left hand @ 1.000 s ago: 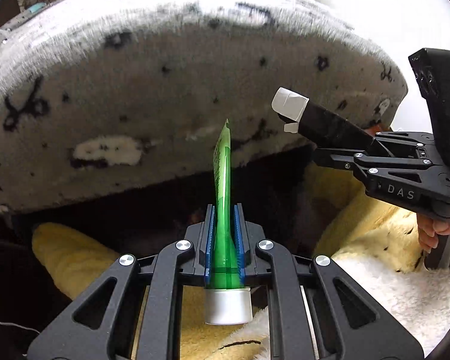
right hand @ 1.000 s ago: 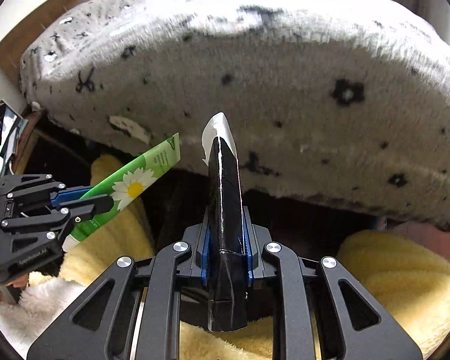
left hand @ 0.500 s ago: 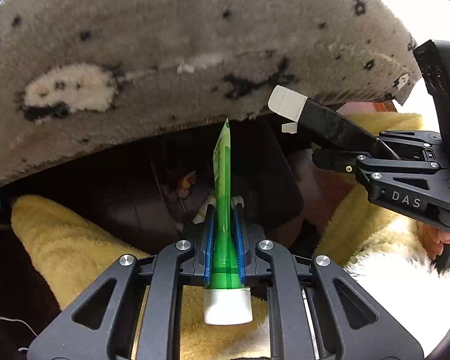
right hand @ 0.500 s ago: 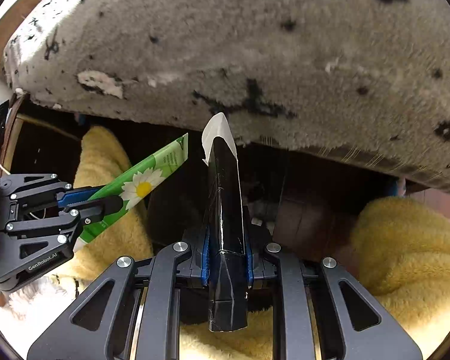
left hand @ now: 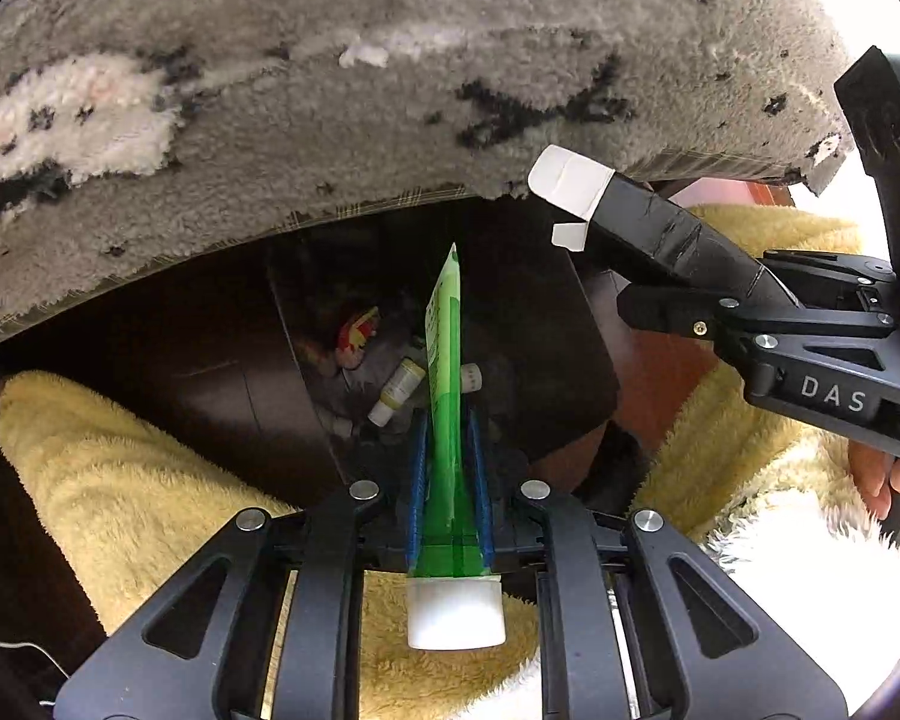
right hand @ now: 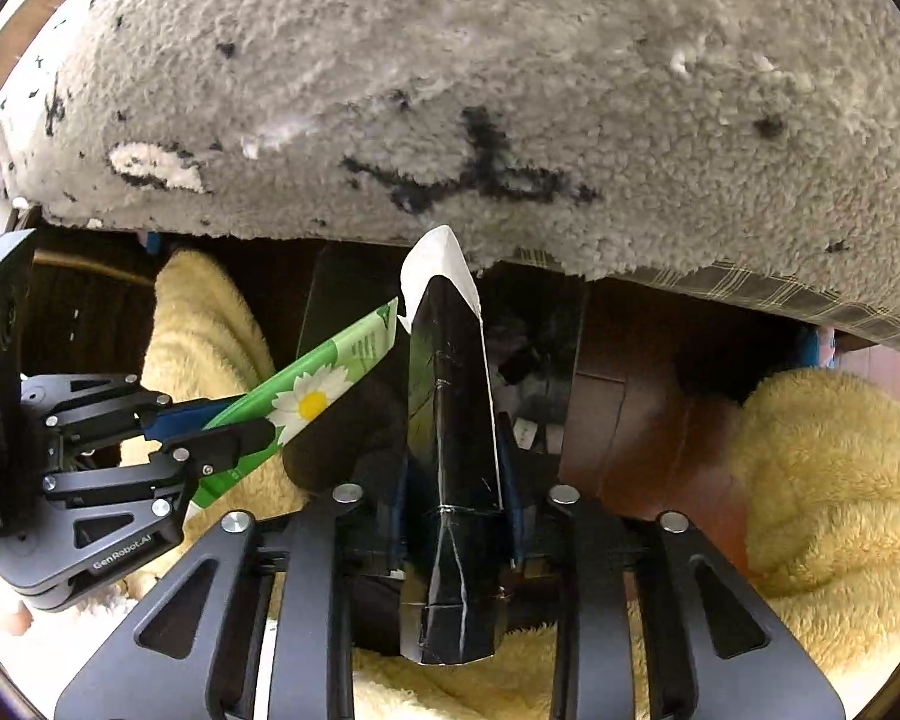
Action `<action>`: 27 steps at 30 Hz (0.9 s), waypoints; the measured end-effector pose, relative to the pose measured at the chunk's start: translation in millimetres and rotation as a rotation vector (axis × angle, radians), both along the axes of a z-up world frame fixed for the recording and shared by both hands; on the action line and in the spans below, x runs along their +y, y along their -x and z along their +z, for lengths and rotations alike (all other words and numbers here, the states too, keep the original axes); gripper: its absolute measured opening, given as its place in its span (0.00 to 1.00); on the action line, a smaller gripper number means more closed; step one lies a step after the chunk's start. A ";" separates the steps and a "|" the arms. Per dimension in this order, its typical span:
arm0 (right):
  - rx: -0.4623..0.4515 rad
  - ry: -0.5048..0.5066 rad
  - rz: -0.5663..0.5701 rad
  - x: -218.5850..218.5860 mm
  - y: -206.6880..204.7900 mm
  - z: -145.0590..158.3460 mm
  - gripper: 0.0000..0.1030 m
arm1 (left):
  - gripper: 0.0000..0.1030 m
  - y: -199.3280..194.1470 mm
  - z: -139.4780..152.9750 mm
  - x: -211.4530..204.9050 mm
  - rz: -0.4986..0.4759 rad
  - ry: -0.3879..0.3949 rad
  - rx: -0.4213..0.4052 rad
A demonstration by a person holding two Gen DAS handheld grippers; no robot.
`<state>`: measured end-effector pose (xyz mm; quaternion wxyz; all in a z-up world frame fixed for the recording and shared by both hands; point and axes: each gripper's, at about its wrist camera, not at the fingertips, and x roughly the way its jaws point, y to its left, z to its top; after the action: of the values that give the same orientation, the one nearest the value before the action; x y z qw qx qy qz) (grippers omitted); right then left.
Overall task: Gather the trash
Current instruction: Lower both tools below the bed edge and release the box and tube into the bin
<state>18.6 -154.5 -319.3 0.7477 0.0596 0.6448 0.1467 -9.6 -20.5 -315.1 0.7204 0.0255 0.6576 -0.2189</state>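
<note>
In the left wrist view the left claw stands nearest, its blue pads clamped on a flattened green tube whose white cap hangs toward the camera and whose crimped end points away. Under it lies yellow fleece on the person's legs. In the right wrist view the right claw has a black carton between its pads; its jaws are opening, with the carton upright between them and its white flap at the far end. Both pieces of trash hang just above a dark bin that sits between the fleece-covered legs. Inside the bin lie a small bottle, a red and yellow wrapper and other bits too dim to tell. Beyond the bin, a shaggy grey cover with black marks and a white patch overhangs its far edge and fills the upper part of both views. A hand grips the right claw's handle at the right edge.
</note>
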 end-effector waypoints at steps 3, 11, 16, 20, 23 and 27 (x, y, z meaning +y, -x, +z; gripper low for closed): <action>0.004 0.002 -0.004 -0.1 -2.1 0.2 0.41 | 0.30 -0.9 1.8 -0.1 0.002 -0.014 -0.017; -0.041 0.007 -0.075 -19.5 0.6 15.5 0.67 | 0.42 -0.2 19.2 5.3 0.024 -0.032 -0.064; -0.105 0.020 -0.112 -23.3 1.4 32.6 0.80 | 0.59 0.0 39.2 10.3 0.033 -0.038 -0.110; -0.178 0.027 -0.107 -29.0 0.7 52.6 0.89 | 0.73 -4.6 59.3 13.9 0.039 -0.023 -0.160; -0.227 0.041 -0.101 -31.8 -2.8 68.5 0.89 | 0.81 -9.9 83.2 16.6 0.029 -0.022 -0.229; -0.293 0.039 -0.122 -41.3 -10.4 93.7 0.89 | 0.88 -15.6 116.8 18.3 0.026 -0.011 -0.324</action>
<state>29.1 -195.8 -225.6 0.8423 0.0623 0.5267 0.0957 6.0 -2.1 -198.3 0.8196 0.0559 0.5343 -0.1992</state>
